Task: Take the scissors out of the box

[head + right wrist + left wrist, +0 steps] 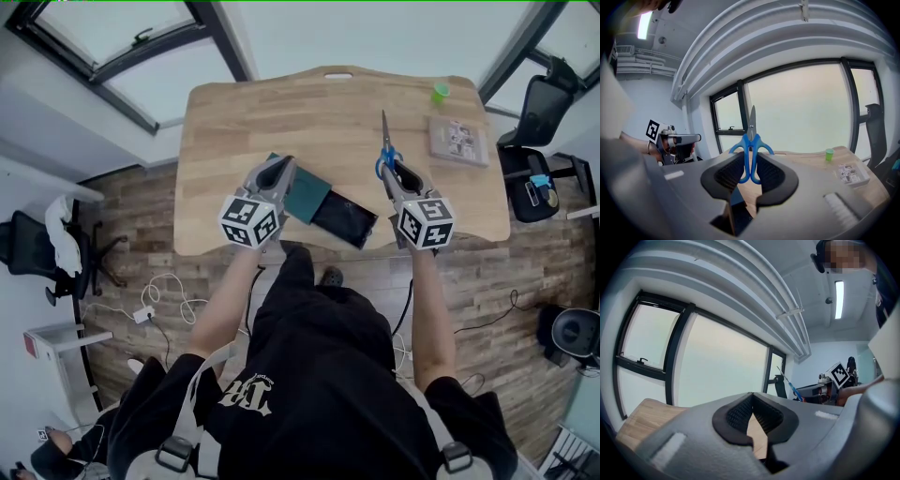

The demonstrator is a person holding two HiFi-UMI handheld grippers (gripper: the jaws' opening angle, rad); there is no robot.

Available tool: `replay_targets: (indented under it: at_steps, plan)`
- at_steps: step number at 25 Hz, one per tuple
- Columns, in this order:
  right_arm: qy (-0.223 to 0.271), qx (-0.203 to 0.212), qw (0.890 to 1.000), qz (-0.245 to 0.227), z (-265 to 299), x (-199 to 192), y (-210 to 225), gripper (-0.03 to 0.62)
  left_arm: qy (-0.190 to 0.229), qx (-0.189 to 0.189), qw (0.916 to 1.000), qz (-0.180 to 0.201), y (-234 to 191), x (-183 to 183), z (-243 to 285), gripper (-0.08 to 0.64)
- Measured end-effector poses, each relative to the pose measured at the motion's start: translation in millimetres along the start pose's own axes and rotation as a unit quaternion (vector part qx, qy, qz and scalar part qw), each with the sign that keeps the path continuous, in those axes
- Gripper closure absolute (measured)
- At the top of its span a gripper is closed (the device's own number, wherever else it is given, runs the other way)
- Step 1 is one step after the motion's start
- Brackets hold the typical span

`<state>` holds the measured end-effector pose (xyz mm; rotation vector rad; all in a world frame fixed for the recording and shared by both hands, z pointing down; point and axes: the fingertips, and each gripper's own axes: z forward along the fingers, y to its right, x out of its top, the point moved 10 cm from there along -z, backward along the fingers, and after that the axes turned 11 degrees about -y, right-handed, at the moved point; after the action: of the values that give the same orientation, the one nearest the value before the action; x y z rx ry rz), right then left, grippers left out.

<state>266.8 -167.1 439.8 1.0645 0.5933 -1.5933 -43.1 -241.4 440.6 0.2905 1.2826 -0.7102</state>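
The blue-handled scissors [386,150] are held above the wooden table [234,122] with the blades pointing away from me. My right gripper [390,171] is shut on their handles. In the right gripper view the scissors [751,140] stand upright between the pads. The box lies near the table's front edge: a teal part [307,195] beside a black part [345,217]. My left gripper [279,171] hovers over the teal part's left end. In its own view the left gripper [751,401] has its tips touching and nothing between them. That view also shows the scissors [786,382] off to the right.
A small green cup [440,92] stands at the far right of the table, with a flat printed packet [457,141] just in front of it. Office chairs [539,108] stand beside the table's right and left ends. Windows run behind the table.
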Motion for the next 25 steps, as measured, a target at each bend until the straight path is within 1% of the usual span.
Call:
replay_targets:
  at_steps: [11, 25]
  plan:
    - [-0.016, -0.009, 1.0, 0.011, -3.5, -12.3, 13.6, 0.503, -0.003, -0.007, 1.0, -0.002, 5.5, 2.0, 12.5, 0.555]
    - [-0.023, -0.013, 1.0, 0.014, -7.0, -18.8, 19.4, 0.503, -0.005, -0.011, 0.9999, -0.002, 12.0, 1.3, 17.7, 0.555]
